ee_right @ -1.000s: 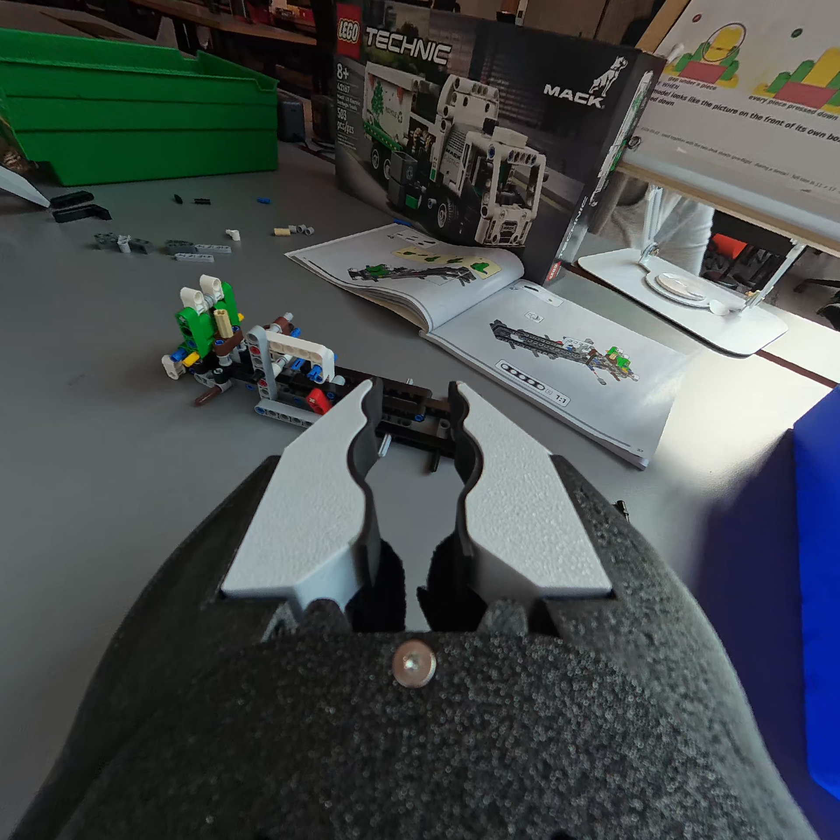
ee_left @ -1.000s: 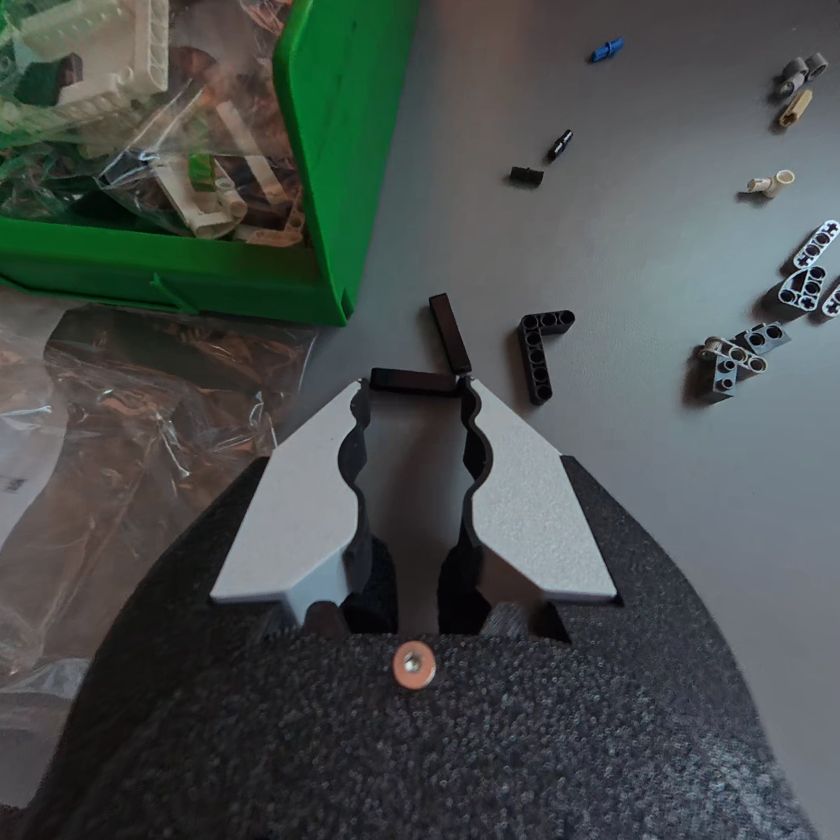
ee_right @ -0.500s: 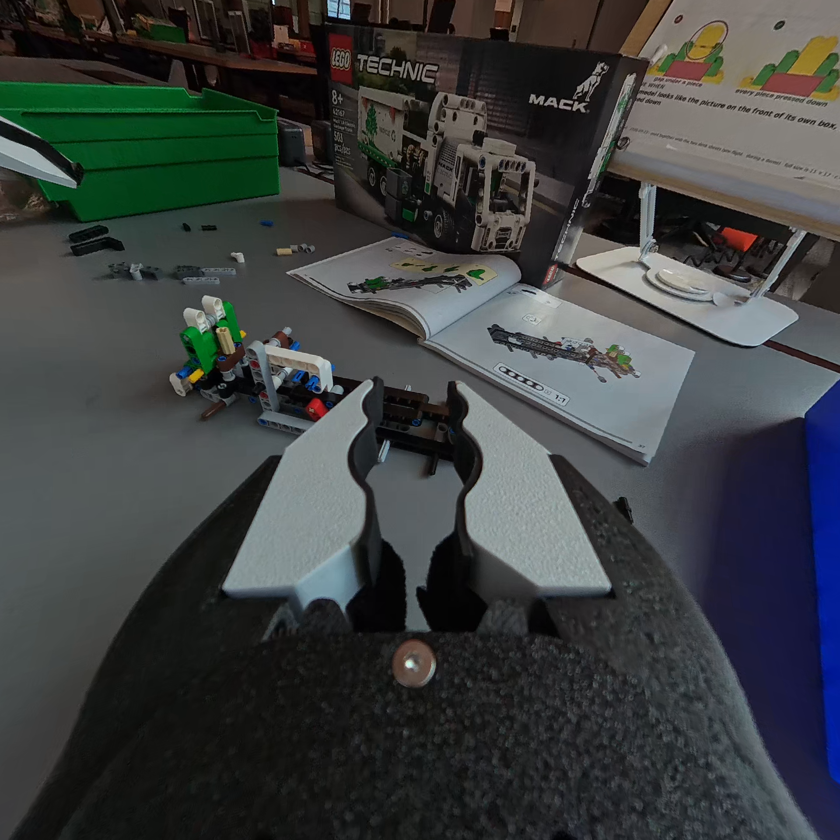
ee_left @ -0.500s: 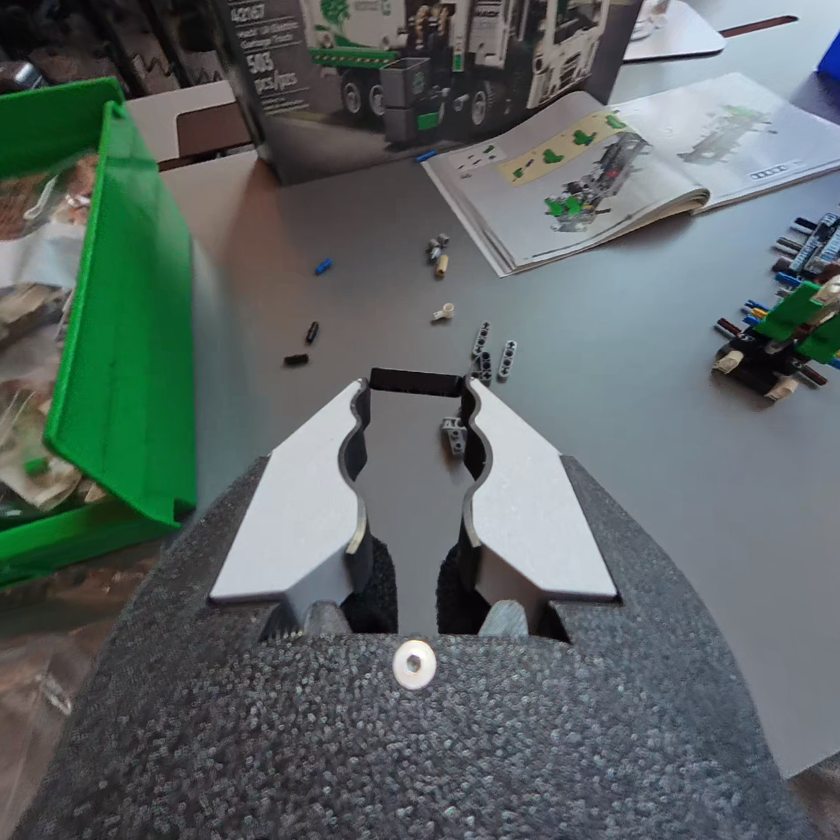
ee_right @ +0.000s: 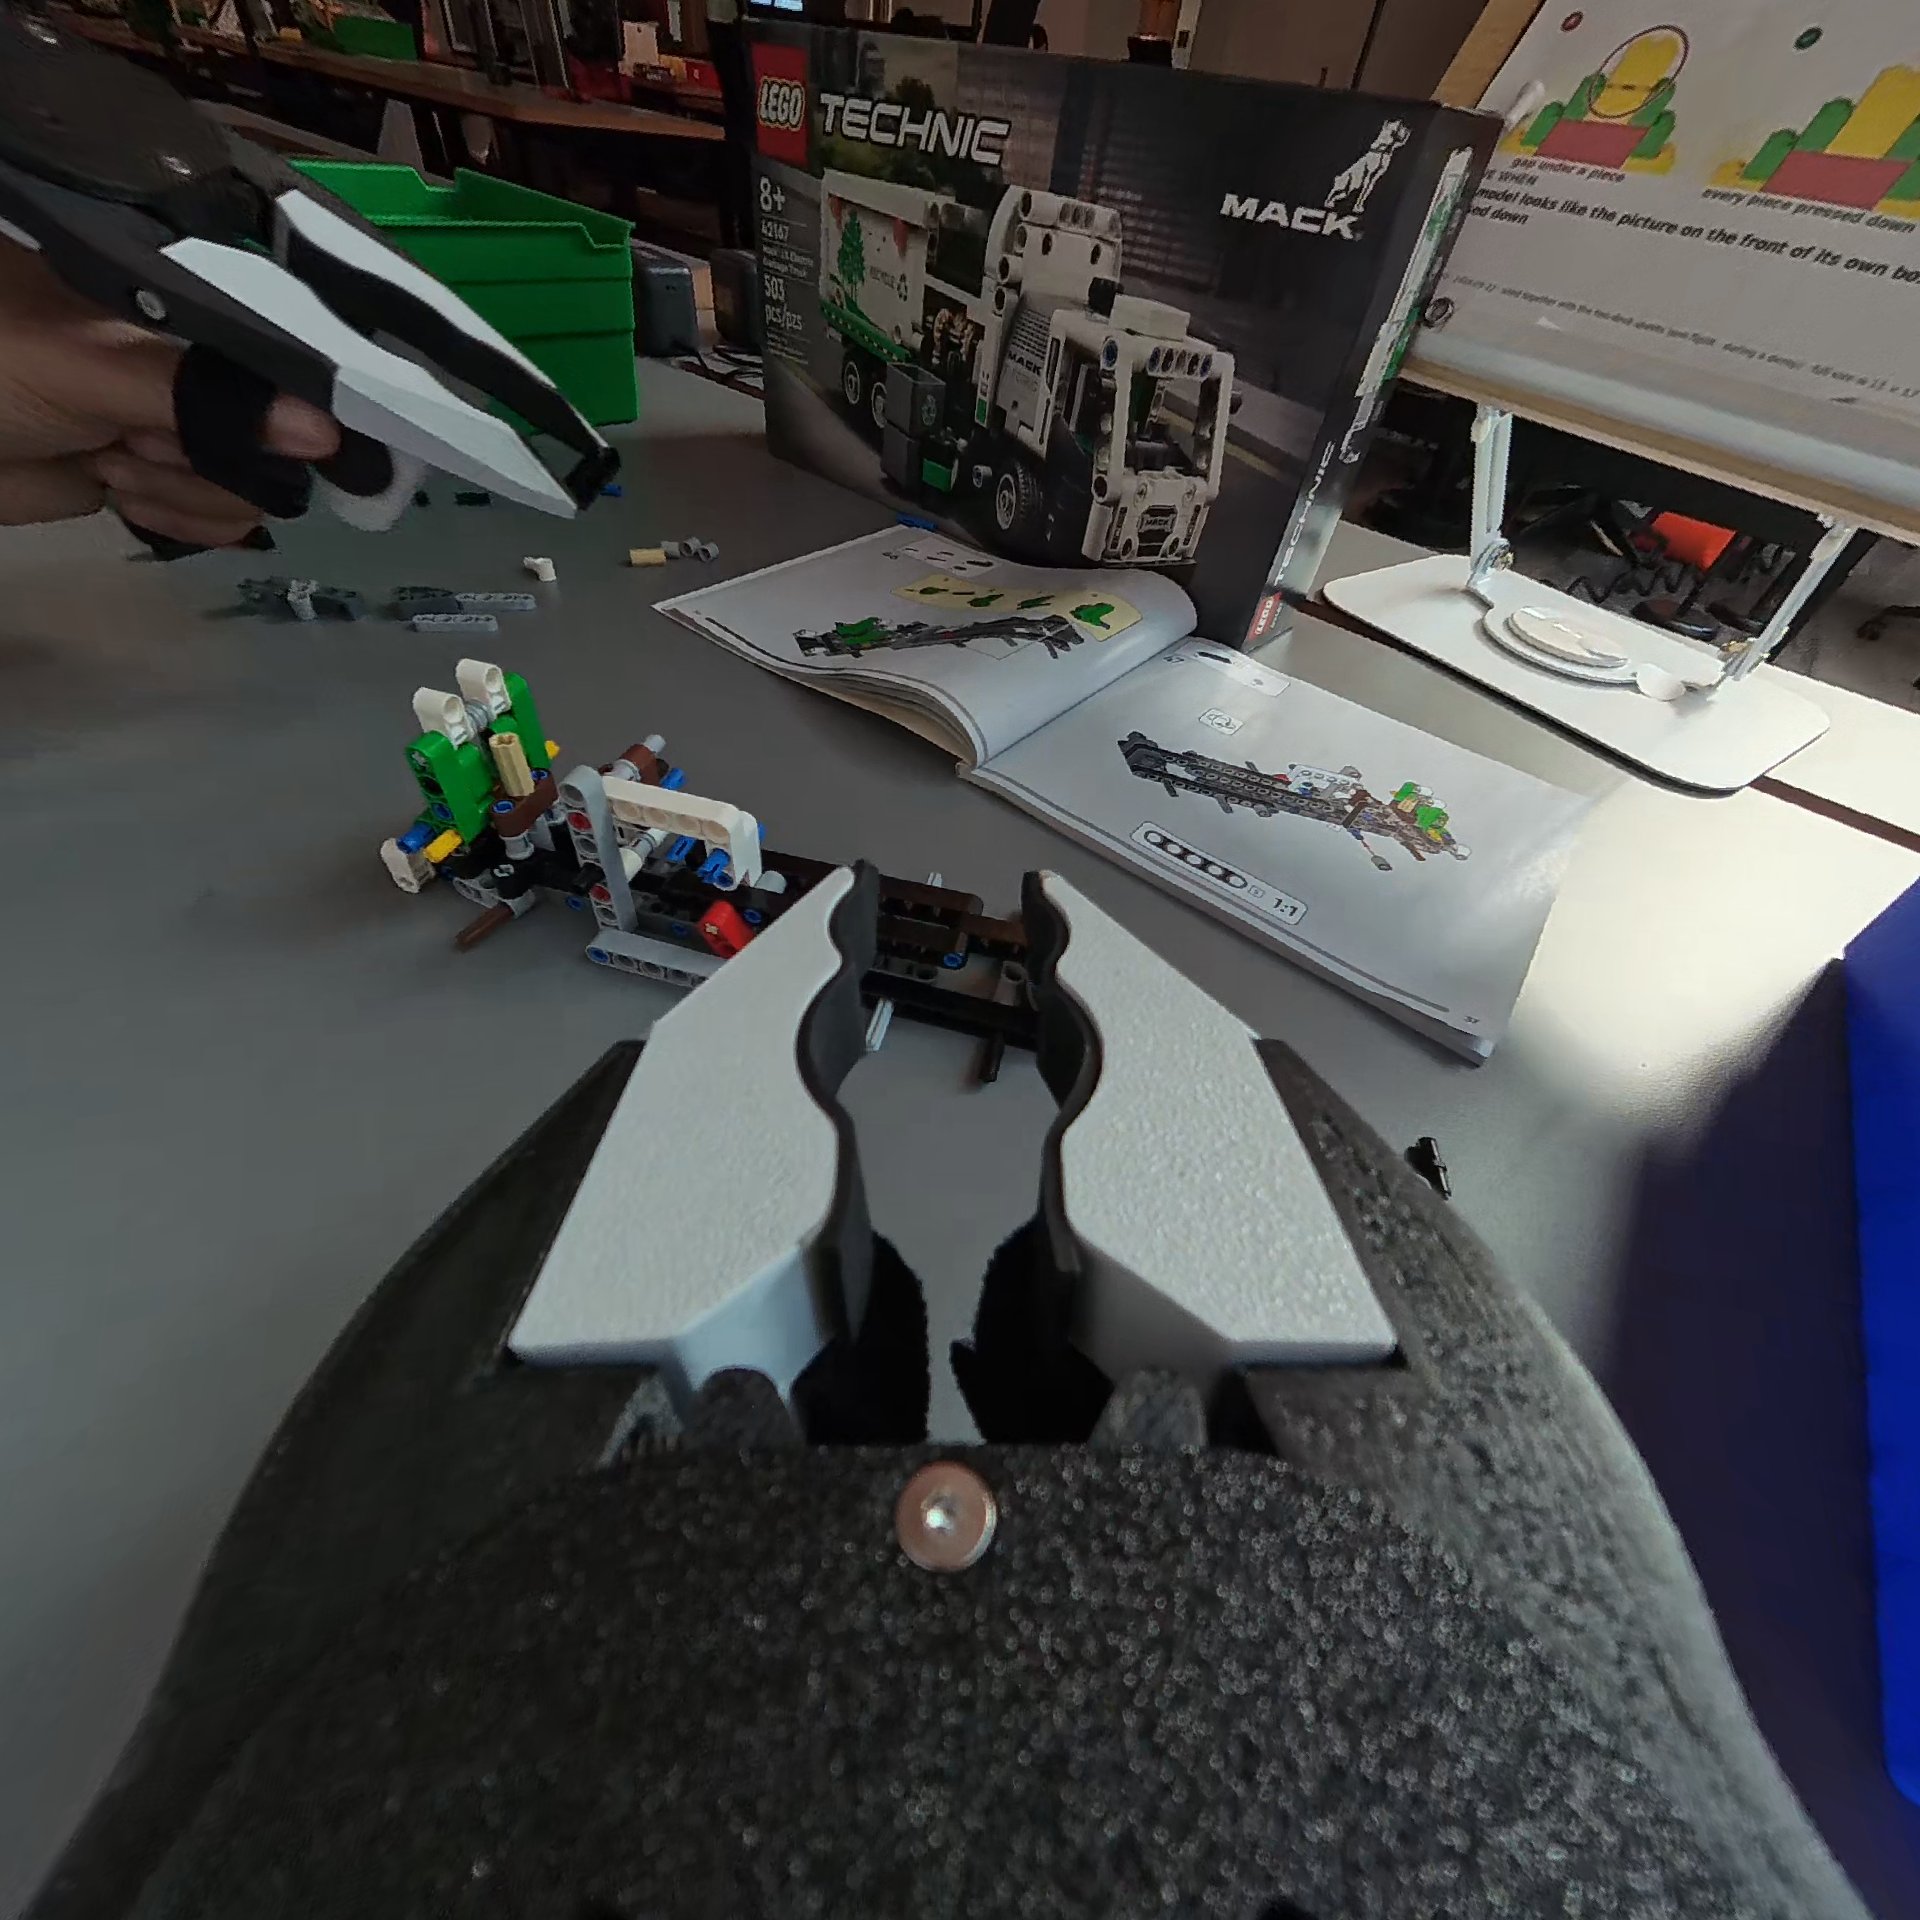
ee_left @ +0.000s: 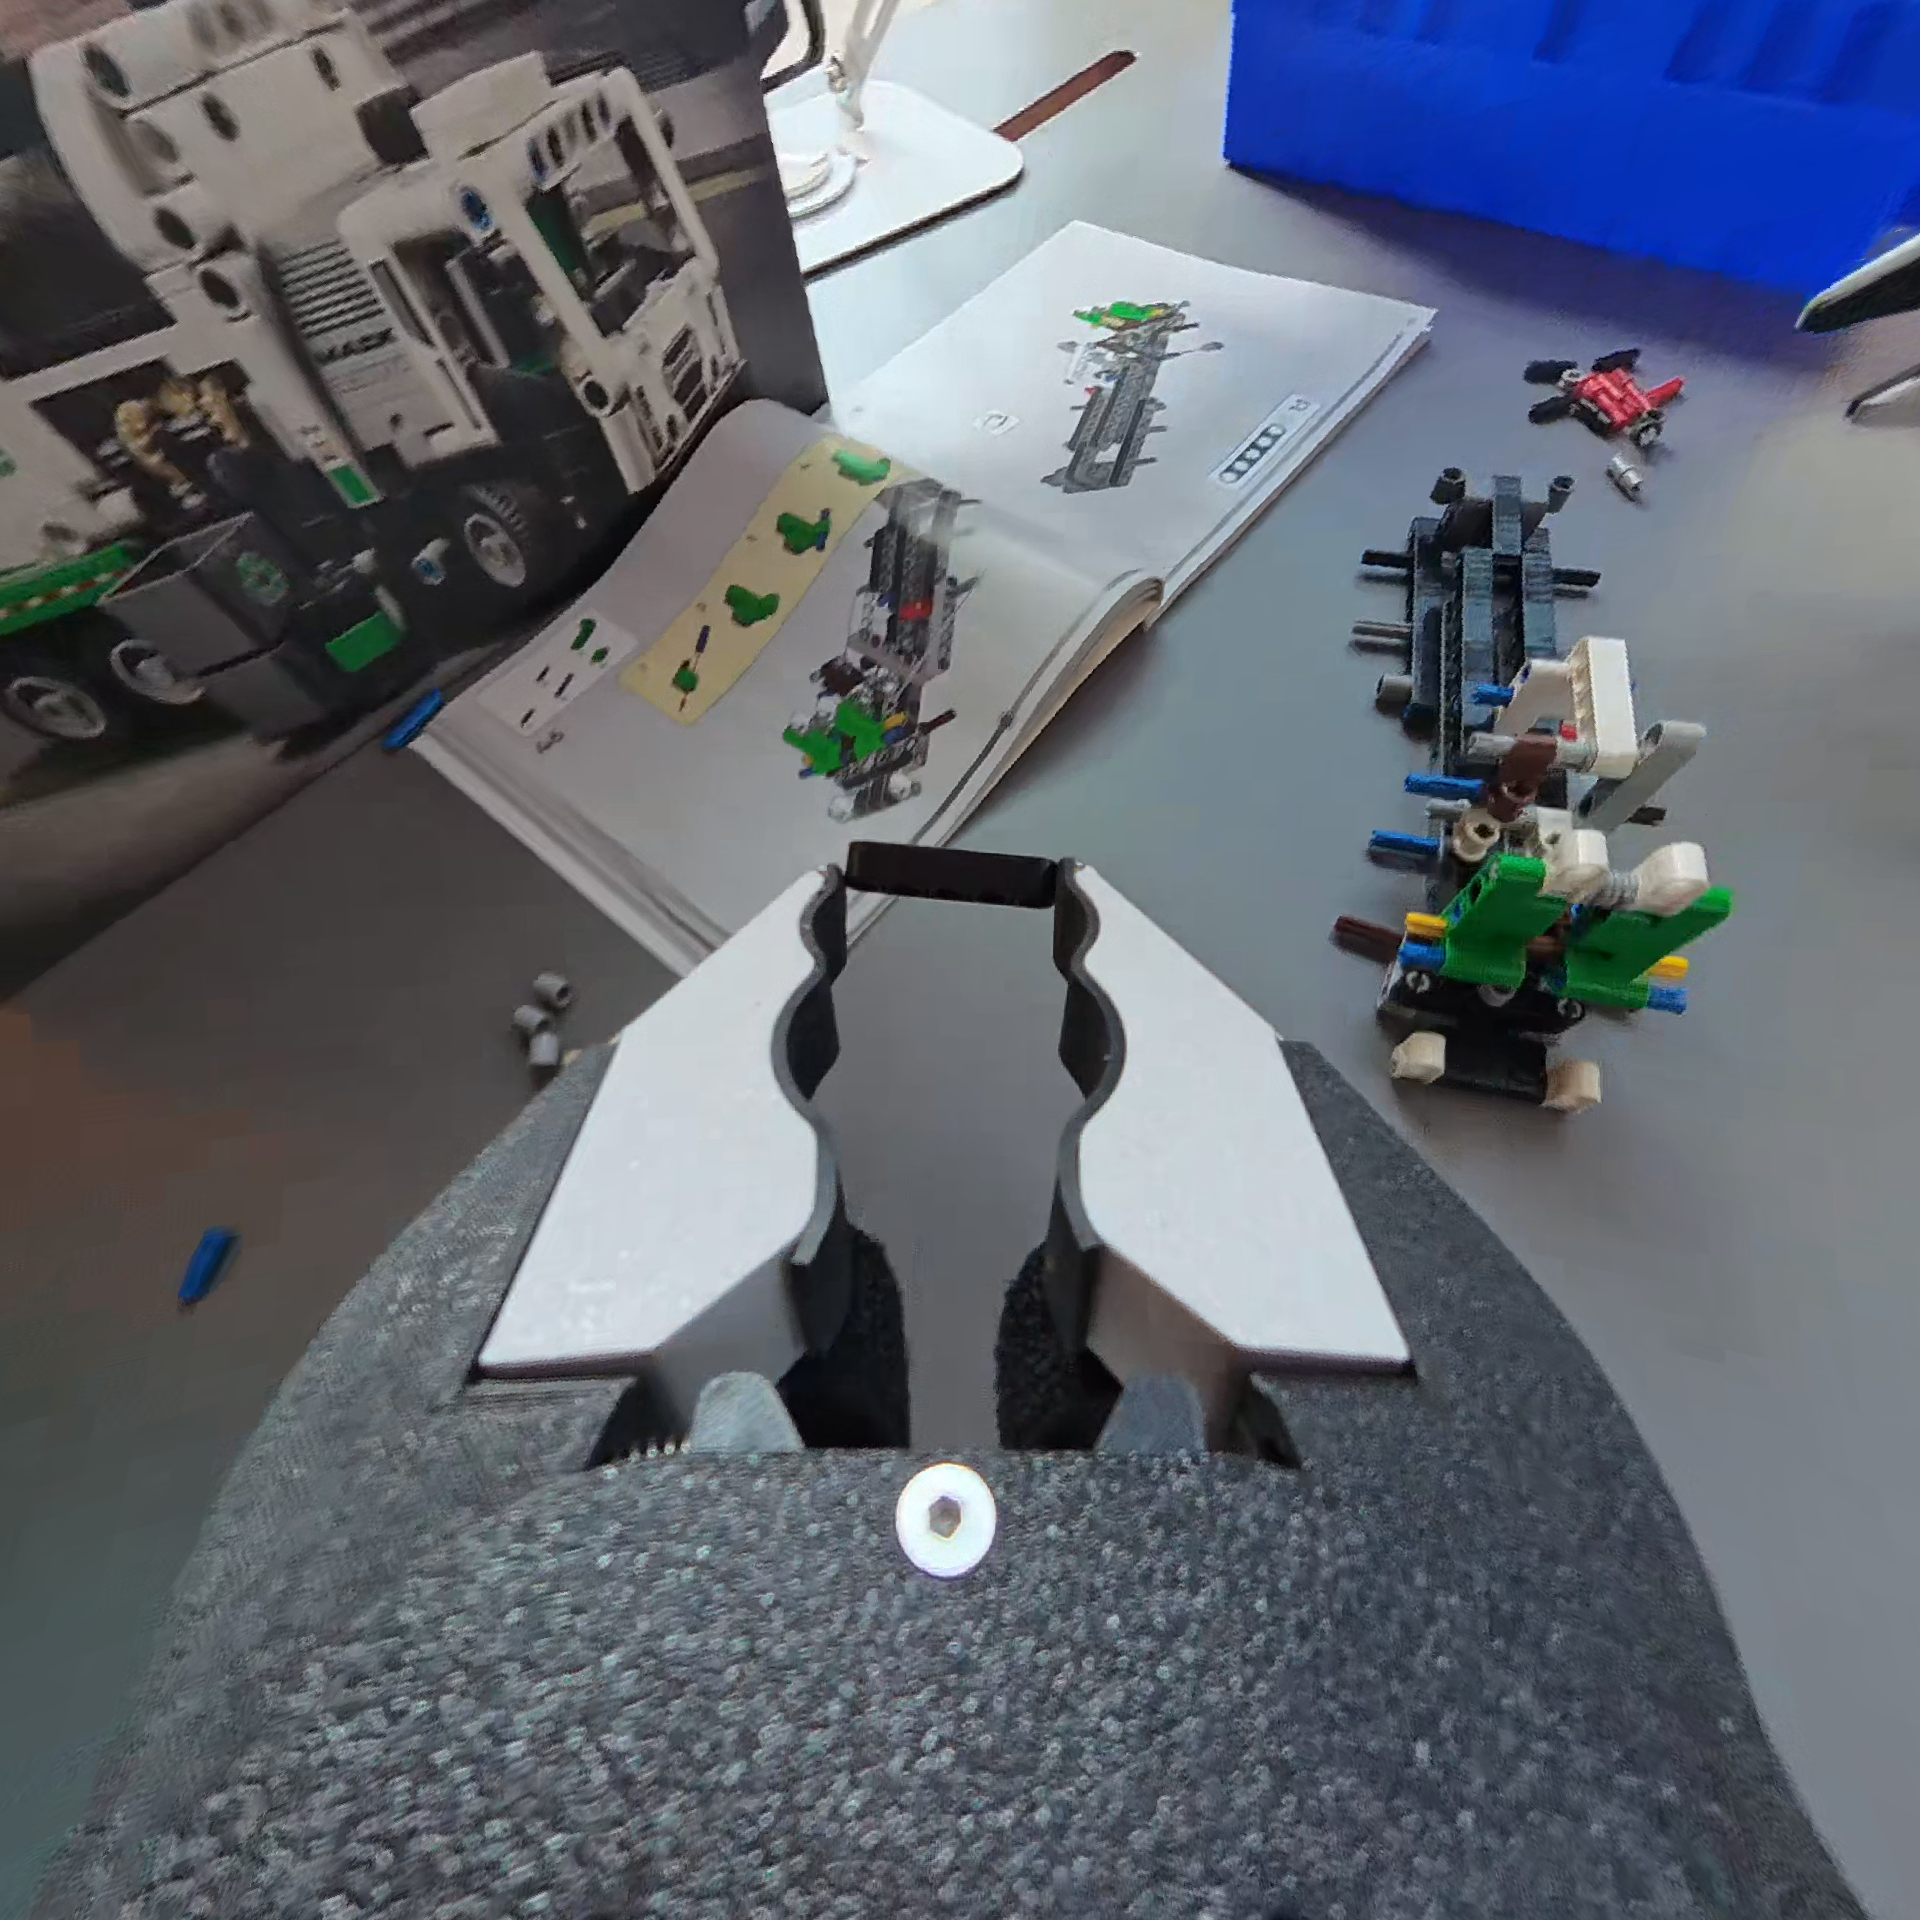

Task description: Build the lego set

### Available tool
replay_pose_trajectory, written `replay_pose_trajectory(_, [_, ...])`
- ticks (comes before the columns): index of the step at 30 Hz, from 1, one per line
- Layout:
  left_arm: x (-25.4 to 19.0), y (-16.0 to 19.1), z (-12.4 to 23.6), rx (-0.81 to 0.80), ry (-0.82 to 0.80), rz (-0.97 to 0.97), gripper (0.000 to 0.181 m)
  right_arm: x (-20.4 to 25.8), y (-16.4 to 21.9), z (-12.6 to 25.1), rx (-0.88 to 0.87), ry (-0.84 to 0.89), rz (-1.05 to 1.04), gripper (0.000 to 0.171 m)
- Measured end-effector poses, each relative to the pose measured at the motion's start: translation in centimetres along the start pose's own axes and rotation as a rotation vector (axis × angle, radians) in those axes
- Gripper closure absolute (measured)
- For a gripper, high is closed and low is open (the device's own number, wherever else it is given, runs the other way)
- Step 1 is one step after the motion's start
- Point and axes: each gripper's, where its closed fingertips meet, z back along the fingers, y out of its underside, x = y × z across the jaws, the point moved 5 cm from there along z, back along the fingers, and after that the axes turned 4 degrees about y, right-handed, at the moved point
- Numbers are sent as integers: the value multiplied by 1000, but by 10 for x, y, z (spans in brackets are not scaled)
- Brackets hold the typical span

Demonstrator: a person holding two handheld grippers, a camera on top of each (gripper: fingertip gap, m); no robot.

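My left gripper (ee_left: 951,875) is shut on a short black beam (ee_left: 948,883), held crosswise between its fingertips in the air above the near edge of the open booklet. The part-built truck chassis (ee_left: 1507,790), with green, white and blue pieces, lies on the grey table to its right. In the right wrist view the left gripper (ee_right: 587,483) hangs above the table at the upper left with the beam (ee_right: 597,470) at its tip. My right gripper (ee_right: 945,894) is open and empty, its fingertips just in front of the dark rear end of the chassis (ee_right: 623,831).
The open instruction booklet (ee_right: 1143,748) and the set's box (ee_right: 1091,312) stand behind the model. Green bins (ee_right: 540,281) are at the far left, a blue bin (ee_left: 1558,125) at the right. Loose small pieces (ee_right: 457,608) and a red sub-assembly (ee_left: 1605,395) lie on the table. My hands' fingertips stand some 25 cm from each other.
My left gripper lifted the black beam off the table beside the green bin and swung right toward the booklet and model. My right gripper has hardly moved.
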Motion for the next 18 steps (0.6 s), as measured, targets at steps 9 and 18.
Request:
replay_pose_trajectory(9, [-19,-27,-60,-22,169,-52,143,1,-1,0,-9,11,20,144])
replay_pose_trajectory(18, [-35,-65,-40,-319,318,-109,143,-5,-4,4,-49,-16,-48,145])
